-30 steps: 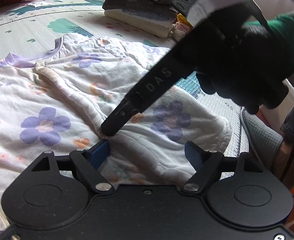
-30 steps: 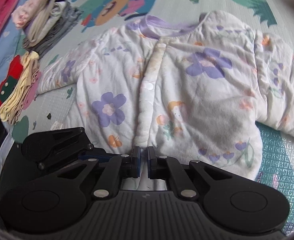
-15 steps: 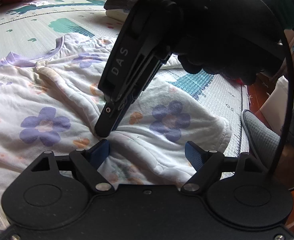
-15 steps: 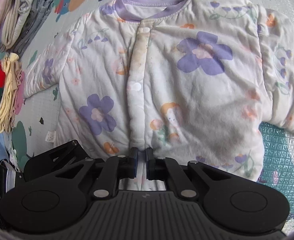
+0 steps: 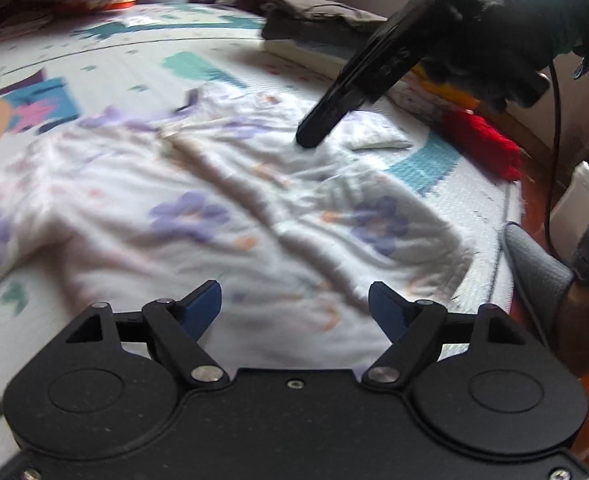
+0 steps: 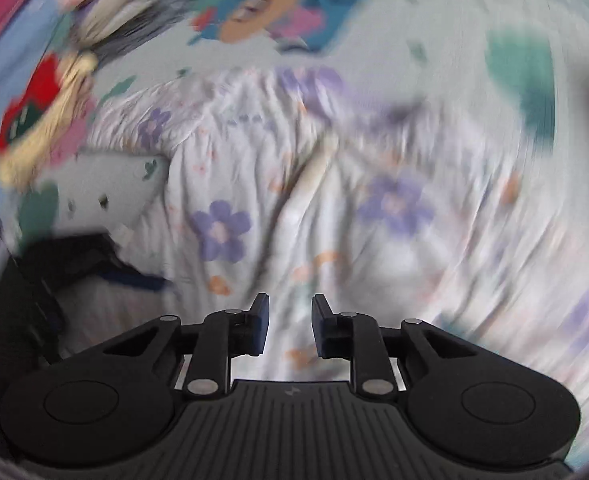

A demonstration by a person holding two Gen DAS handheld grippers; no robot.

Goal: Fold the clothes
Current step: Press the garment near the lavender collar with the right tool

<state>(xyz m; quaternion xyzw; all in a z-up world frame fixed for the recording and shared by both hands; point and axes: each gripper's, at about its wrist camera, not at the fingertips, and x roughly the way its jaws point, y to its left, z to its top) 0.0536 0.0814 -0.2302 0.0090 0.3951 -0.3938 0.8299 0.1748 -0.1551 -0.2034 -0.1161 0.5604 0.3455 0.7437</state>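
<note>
On the mat [image 5: 222, 68] lay the jacket [image 5: 198, 216], spread flat. Left gripper [image 5: 294, 308] hung released over its hem, jaws wide. Right gripper [image 6: 290, 326], above the jacket, was opening, nothing between its pads.

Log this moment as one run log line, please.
phase: spreading floral jacket on play mat | left gripper: jaws open, nothing held | right gripper: jaws opening, nothing gripped
</note>
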